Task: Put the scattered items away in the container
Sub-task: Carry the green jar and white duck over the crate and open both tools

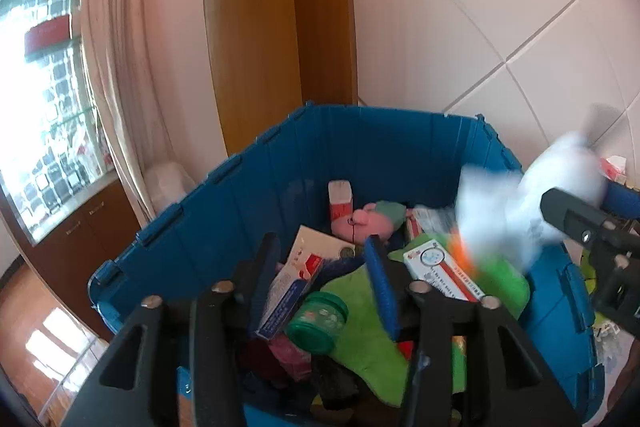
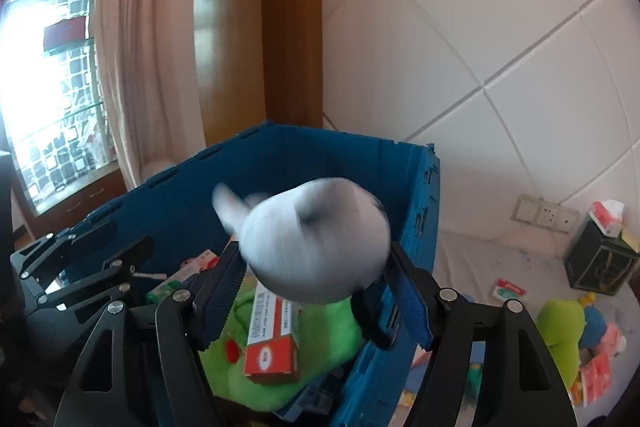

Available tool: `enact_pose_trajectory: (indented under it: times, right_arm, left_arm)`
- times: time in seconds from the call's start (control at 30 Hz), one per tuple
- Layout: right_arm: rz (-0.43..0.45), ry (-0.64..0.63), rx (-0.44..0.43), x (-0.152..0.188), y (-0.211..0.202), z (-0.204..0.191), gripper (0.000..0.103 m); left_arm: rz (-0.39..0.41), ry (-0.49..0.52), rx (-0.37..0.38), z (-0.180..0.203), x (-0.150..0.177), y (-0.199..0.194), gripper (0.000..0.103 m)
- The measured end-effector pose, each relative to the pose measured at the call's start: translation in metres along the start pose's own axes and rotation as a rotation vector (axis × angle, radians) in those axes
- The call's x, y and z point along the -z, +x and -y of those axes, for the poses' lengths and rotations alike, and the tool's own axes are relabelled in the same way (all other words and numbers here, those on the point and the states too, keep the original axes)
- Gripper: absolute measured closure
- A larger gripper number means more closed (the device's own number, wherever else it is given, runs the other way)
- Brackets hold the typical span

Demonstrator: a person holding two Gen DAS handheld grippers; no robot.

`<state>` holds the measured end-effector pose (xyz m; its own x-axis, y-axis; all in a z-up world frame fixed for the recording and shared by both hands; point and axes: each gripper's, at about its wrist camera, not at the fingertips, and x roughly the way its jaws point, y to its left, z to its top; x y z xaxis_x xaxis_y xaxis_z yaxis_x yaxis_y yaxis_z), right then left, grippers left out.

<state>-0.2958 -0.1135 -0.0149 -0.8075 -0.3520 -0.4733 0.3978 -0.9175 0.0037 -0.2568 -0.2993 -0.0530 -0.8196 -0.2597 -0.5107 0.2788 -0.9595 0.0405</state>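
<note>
You are dropping a white plush toy [image 2: 316,247] into the blue crate [image 2: 280,163]: right gripper [image 2: 316,291] jaws parting around it, left gripper [image 1: 320,287] open, empty. Next: fetch the leftover items.

- Left gripper [image 1: 322,269] points downward, jaws parted, nothing pressed between them.
- Right gripper [image 2: 316,283], just right of it, stands wider apart.

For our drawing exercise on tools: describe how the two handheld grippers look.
Both the left gripper and the right gripper are matte black plastic frames with triangular cut-outs, silver round pivot bolts and two fingers faced with ribbed blue pads. No cables or sleeves show.
</note>
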Motion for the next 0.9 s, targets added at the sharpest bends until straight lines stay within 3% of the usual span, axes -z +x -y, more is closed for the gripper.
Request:
enact_pose_trajectory:
  times: [0.03, 0.1, 0.27, 0.37, 0.57, 0.9]
  right_arm:
    - [0.002, 0.003, 0.005, 0.000, 0.000, 0.000, 0.022]
    - [0.007, 0.014, 0.010, 0.000, -0.002, 0.001, 0.016]
    - [0.003, 0.052, 0.020, 0.003, -0.006, 0.007, 0.015]
    - [0.007, 0.061, 0.019, 0.008, -0.013, 0.011, 0.000]
    - [-0.001, 0.077, 0.061, 0.020, -0.030, 0.028, 0.000]
    - [-0.001, 0.136, 0.138, 0.044, -0.065, 0.073, 0.000]
  left_arm:
    - [0.005, -0.008, 0.008, -0.003, 0.002, 0.000, 0.031]
    - [0.030, -0.009, 0.007, -0.002, 0.004, -0.004, 0.021]
    - [0.038, -0.002, 0.021, 0.002, 0.007, -0.012, 0.021]
    - [0.036, -0.018, 0.034, 0.000, 0.009, -0.016, 0.020]
    - [0.026, -0.014, 0.047, 0.009, 0.017, -0.023, 0.020]
    - [0.033, 0.014, 0.134, 0.053, 0.019, -0.044, 0.020]
